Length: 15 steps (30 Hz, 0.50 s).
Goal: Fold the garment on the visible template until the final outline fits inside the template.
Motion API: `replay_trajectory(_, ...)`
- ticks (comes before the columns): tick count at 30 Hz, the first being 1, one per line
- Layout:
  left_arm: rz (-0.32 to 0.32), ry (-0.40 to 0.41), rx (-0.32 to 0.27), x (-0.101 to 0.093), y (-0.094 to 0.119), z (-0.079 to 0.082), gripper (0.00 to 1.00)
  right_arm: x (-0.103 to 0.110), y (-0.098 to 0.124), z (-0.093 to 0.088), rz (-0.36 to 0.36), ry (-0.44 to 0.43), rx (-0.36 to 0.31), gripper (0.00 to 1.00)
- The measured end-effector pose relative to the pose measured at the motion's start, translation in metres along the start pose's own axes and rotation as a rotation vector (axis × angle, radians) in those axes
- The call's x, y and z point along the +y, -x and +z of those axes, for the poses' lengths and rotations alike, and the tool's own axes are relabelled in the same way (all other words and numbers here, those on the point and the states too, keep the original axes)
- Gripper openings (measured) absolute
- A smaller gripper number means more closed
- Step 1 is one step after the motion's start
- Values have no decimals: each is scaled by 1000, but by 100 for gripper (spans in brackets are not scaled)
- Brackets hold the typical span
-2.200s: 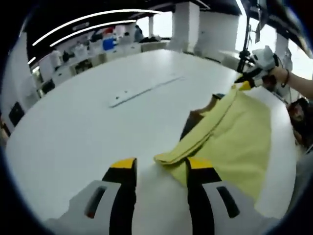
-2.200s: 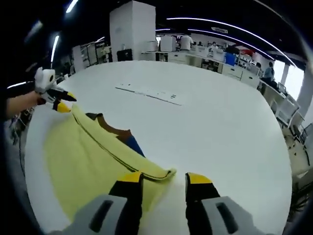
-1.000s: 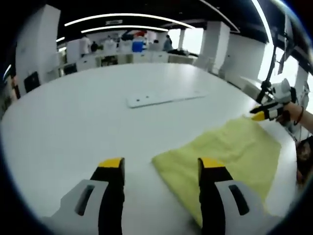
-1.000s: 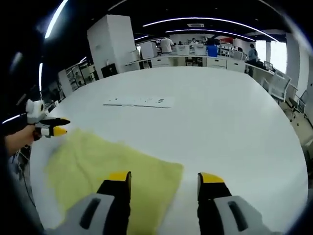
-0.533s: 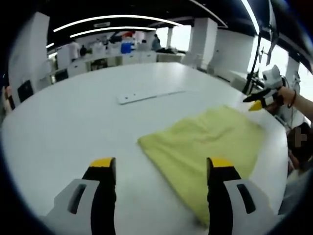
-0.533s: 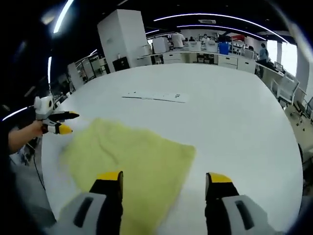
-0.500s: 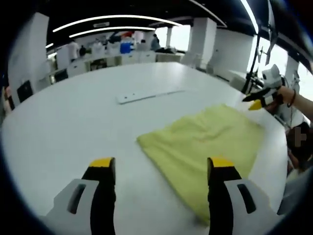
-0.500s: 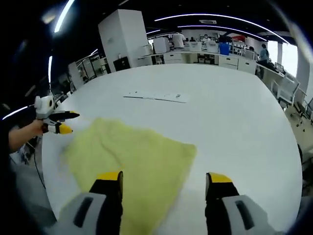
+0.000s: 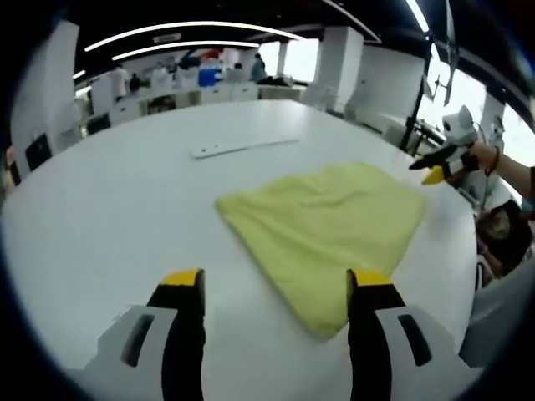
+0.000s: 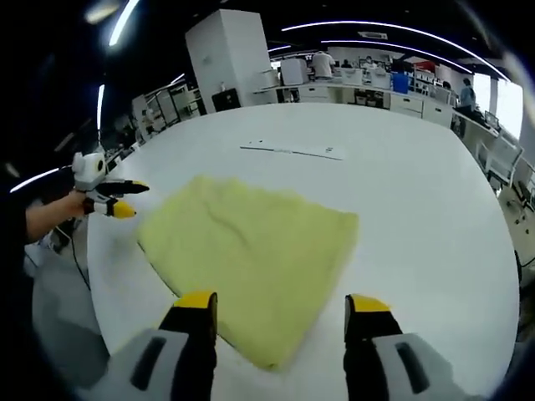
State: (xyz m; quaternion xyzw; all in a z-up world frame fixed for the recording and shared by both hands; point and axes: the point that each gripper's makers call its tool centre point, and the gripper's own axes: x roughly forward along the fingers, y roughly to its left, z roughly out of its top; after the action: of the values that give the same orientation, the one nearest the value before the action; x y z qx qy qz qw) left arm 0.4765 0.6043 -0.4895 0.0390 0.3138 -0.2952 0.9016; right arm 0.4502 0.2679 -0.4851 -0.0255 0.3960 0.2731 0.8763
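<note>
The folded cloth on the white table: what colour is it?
Pale yellow, with no pattern. The cloth shows best in the right gripper view.

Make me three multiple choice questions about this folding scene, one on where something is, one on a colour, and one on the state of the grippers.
1. Where does the garment lie?
A. flat on the white table
B. hanging from a gripper
C. on the floor

2. What colour is the garment?
A. blue
B. pale yellow
C. red

3. How do the left gripper and the right gripper stand?
A. both shut on cloth
B. one open, one shut
C. both open, holding nothing

Answers:
1. A, the cloth spreads flat across the tabletop in both views.
2. B, its whole surface is pale yellow.
3. C, each view shows its own jaws spread wide apart with only table and cloth visible between them.
</note>
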Motion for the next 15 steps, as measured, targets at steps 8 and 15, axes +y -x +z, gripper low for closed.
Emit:
replay_trajectory(8, -5, 44, 10, -10, 7, -19, 49, 5, 4, -22, 18, -7, 17, 49)
replay_trajectory(15, -2, 81, 34, -18, 9, -38, 42, 4, 7, -45, 7, -26, 41, 40)
